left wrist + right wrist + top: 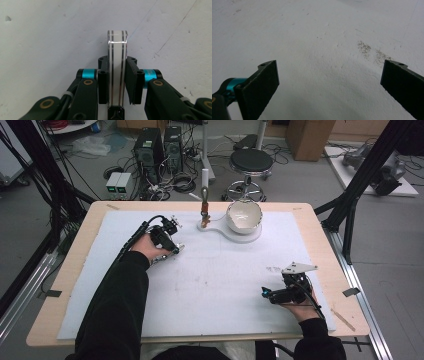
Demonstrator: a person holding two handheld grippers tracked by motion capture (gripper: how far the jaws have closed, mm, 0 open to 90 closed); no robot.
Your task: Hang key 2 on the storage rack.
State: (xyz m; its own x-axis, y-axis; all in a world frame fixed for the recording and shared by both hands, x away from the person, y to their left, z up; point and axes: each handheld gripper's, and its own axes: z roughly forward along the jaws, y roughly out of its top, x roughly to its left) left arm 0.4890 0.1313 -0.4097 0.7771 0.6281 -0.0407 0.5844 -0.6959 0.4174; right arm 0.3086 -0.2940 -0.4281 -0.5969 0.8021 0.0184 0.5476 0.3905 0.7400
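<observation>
My left gripper [117, 62] is shut on a narrow white striped piece [117, 42], seen edge-on, with thin dark lines running along it. Both pads press its sides, and its rounded end sticks out past the fingertips [103, 65] over the white mat. From above, the left gripper [171, 251] sits at the mat's left rear, pointing down, and the hand hides most of the piece. At the right front my right gripper [263, 293] lies low over the mat. Its jaws stand wide open [332, 75] with bare mat between them.
A white bowl [244, 215] sits on a white base [220, 227] at the mat's rear middle. A brown upright part [205, 208] stands on the base's left end. The white mat [215, 285] covers a wooden table [320, 227]. A faint dark smudge [372, 51] marks the mat.
</observation>
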